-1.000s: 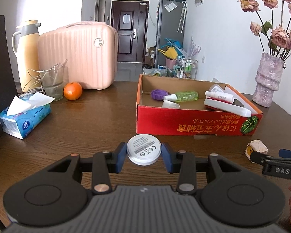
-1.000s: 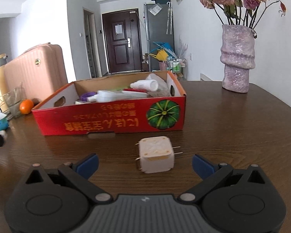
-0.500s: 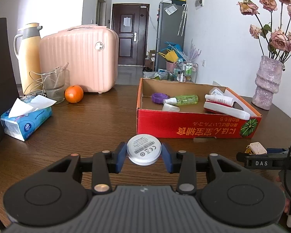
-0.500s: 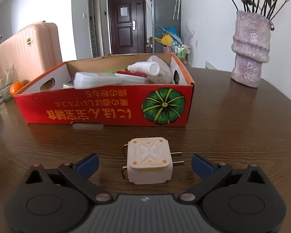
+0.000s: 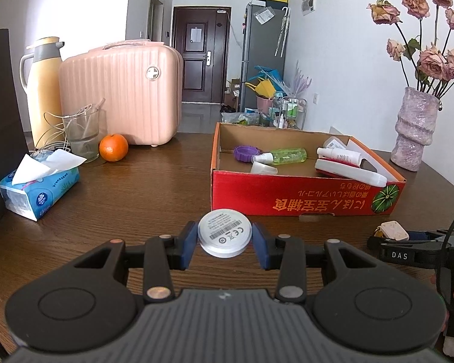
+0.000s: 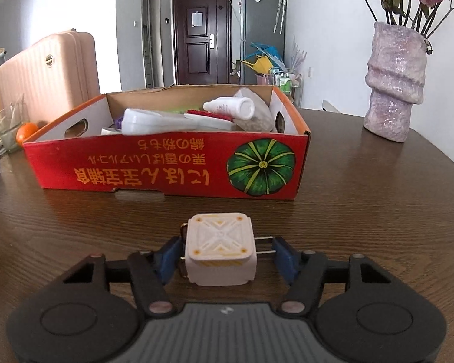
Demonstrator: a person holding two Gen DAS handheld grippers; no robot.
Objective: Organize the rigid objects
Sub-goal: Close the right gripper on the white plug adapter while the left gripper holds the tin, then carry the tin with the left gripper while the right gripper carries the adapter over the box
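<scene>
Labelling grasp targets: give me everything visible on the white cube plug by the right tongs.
The white cube plug is a rounded, matte plastic block; its top face bears a raised X pattern with yellow corner dots. It lies on the wooden table before the red cardboard box, two metal prongs pointing right. The right tongs are closing around it, prongs at the right pad.

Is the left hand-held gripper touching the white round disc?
Touching. The left wrist view shows both blue pads of the left hand-held gripper pressed against the sides of the white round disc.
</scene>
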